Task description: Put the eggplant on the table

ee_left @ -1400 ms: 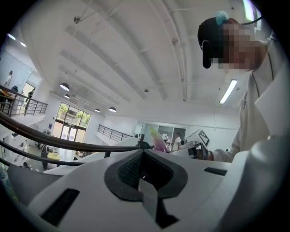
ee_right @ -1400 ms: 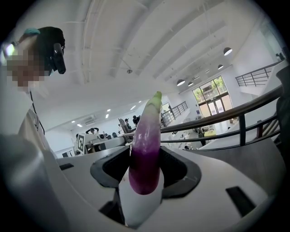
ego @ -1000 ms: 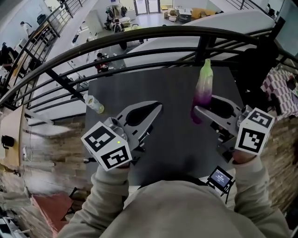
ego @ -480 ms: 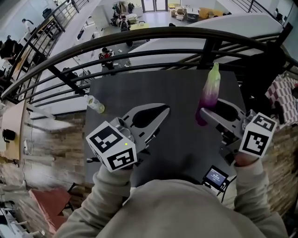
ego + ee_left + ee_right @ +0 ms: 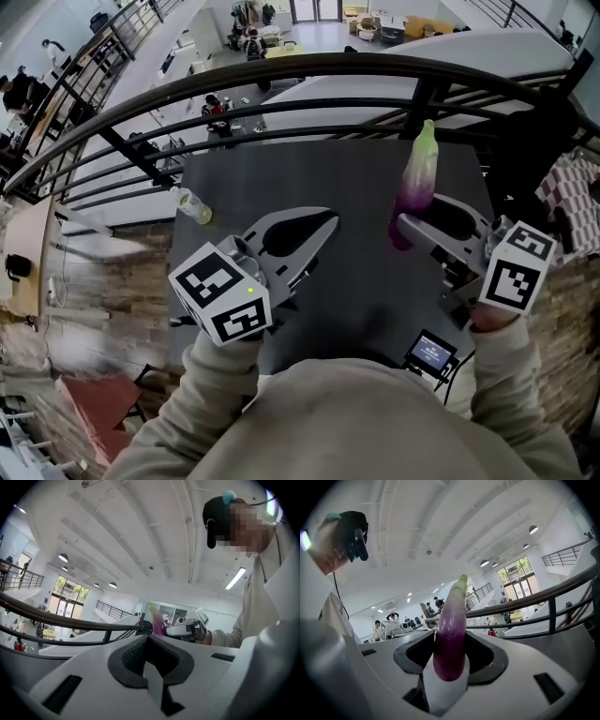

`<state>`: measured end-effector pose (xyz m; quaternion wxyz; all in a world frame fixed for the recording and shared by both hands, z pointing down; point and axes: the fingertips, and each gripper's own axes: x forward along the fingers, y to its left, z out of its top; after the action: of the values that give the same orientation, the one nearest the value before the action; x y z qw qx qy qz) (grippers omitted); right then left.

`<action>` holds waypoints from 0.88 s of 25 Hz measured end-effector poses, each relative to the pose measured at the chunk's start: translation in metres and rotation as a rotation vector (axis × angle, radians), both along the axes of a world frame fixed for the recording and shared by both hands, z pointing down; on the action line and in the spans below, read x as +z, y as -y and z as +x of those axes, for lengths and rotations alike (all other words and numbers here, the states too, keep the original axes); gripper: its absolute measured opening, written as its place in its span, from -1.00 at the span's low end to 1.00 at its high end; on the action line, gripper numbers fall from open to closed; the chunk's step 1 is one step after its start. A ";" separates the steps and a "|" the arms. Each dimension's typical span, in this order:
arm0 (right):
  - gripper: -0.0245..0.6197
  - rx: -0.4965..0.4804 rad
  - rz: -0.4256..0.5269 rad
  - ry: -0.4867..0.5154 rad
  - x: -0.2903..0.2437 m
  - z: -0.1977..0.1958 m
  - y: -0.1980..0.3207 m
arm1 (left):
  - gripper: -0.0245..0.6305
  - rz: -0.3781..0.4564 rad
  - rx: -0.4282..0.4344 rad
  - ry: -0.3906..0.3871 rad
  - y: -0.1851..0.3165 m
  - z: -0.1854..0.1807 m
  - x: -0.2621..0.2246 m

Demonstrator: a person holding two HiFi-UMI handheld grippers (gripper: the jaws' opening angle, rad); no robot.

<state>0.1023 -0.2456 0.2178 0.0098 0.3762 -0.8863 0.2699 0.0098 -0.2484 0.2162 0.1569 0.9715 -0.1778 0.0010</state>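
Dark table (image 5: 347, 178) beside a railing (image 5: 281, 67). Right gripper (image 5: 405, 225) clamps the eggplant (image 5: 417, 183) by its purple end, upright above the table's right side. Left gripper (image 5: 317, 223) pinched together, empty. Lowering and release likely remain.

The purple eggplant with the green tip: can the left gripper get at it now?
Probably yes: nothing stands on the dark table between the left gripper and the eggplant. But the right gripper clamps its lower end, and the left jaws are shut, so they must open first.

Glossy eggplant (image 5: 450, 634); matt dark table (image 5: 347, 187), perhaps laminate
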 end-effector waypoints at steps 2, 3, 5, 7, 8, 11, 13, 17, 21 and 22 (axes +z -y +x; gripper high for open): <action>-0.25 -0.005 0.001 -0.001 -0.001 -0.002 -0.005 | -0.92 -0.003 0.001 0.001 -0.005 0.000 0.001; -0.25 -0.006 0.000 -0.001 0.000 -0.002 -0.007 | -0.92 -0.005 0.001 0.002 -0.007 0.001 0.002; -0.25 -0.007 -0.004 -0.001 0.000 0.001 -0.008 | -0.92 -0.009 0.002 0.003 -0.008 0.004 0.003; -0.25 -0.009 -0.008 -0.002 -0.001 0.004 -0.008 | -0.92 -0.013 0.002 0.002 -0.007 0.008 0.002; -0.25 -0.010 -0.011 -0.003 -0.001 0.005 -0.008 | -0.92 -0.015 0.002 0.001 -0.008 0.008 0.002; -0.25 -0.012 -0.019 -0.003 0.002 0.002 -0.013 | -0.92 -0.022 -0.001 -0.002 -0.012 0.006 0.004; -0.25 -0.012 -0.024 -0.002 0.005 0.000 -0.014 | -0.92 -0.027 -0.003 -0.003 -0.014 0.004 0.007; -0.25 -0.017 -0.036 -0.002 0.012 -0.003 -0.013 | -0.92 -0.041 -0.009 -0.003 -0.014 0.002 0.013; -0.25 -0.025 -0.049 0.000 0.018 -0.004 -0.012 | -0.92 -0.057 -0.015 0.001 -0.013 0.004 0.020; -0.25 -0.026 -0.052 0.000 0.020 -0.005 -0.012 | -0.92 -0.061 -0.015 0.002 -0.013 0.004 0.022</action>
<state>0.0976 -0.2340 0.2382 0.0232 0.3641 -0.8838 0.2929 0.0136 -0.2353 0.2383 0.1862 0.9649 -0.1852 0.0063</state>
